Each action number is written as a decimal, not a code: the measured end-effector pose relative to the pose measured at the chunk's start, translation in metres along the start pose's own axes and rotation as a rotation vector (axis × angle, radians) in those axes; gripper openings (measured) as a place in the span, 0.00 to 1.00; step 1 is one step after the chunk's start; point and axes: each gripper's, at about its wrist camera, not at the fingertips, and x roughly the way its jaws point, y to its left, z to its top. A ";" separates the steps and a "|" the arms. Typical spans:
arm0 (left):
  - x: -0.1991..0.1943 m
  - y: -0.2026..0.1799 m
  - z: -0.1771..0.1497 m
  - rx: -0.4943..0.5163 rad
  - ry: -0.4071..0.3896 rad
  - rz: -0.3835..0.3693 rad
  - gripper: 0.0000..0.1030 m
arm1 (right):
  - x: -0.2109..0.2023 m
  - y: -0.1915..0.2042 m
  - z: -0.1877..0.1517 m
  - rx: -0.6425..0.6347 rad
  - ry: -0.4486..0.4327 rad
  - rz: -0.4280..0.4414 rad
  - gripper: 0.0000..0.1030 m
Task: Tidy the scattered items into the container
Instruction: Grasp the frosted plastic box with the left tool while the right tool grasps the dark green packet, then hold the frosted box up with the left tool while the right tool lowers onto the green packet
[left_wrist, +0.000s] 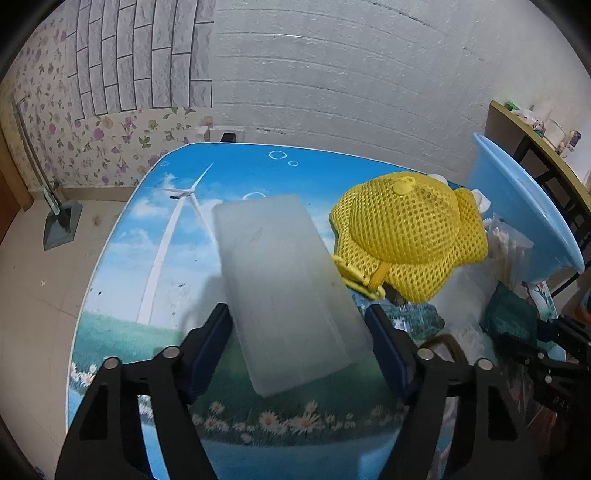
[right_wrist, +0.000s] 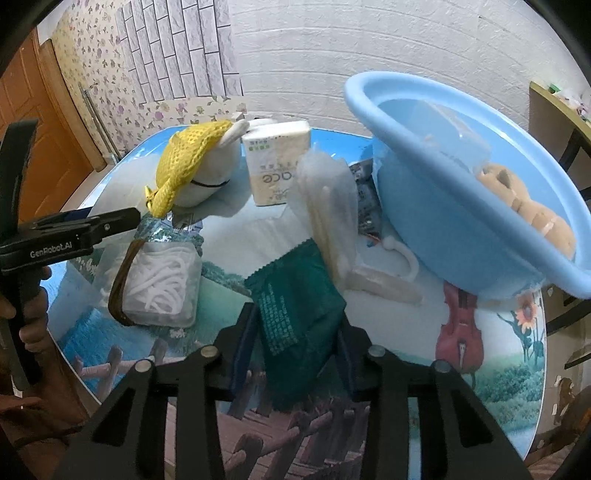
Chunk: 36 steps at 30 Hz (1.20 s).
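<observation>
So the left tool (left_wrist: 299, 332) is clamped on a frosted plastic box (left_wrist: 284, 288), pads on its two long sides near the lower end. The right tool (right_wrist: 295, 350) is pinching a green foil packet (right_wrist: 295, 306) across its width.

The box's long axis runs away from the tool, leaning a bit to the left as it goes, far end tipped up over the counter (left_wrist: 147, 258). The packet also points away from its tool, up toward the cotton swab bag (right_wrist: 325, 199).

Both need to end up in the blue basin (right_wrist: 461, 229), which sits tilted at the right rim of the counter, something tan already inside.

My take: lift the packet straight up first so it doesn't drag the swabs, then over the rim. The box is held off-centre, so it could swing; keep it steady and bring it in lengthways, clear of the yellow mesh bag (left_wrist: 406, 232).
</observation>
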 end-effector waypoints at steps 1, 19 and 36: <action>-0.003 0.000 -0.002 0.007 -0.004 -0.001 0.67 | -0.001 0.000 -0.002 0.006 0.000 0.004 0.32; -0.047 0.017 -0.047 0.019 -0.038 0.021 0.62 | -0.031 0.011 -0.031 0.026 -0.047 -0.020 0.15; -0.056 0.028 -0.063 -0.001 -0.036 0.061 0.61 | -0.028 -0.003 -0.041 0.076 -0.044 -0.089 0.46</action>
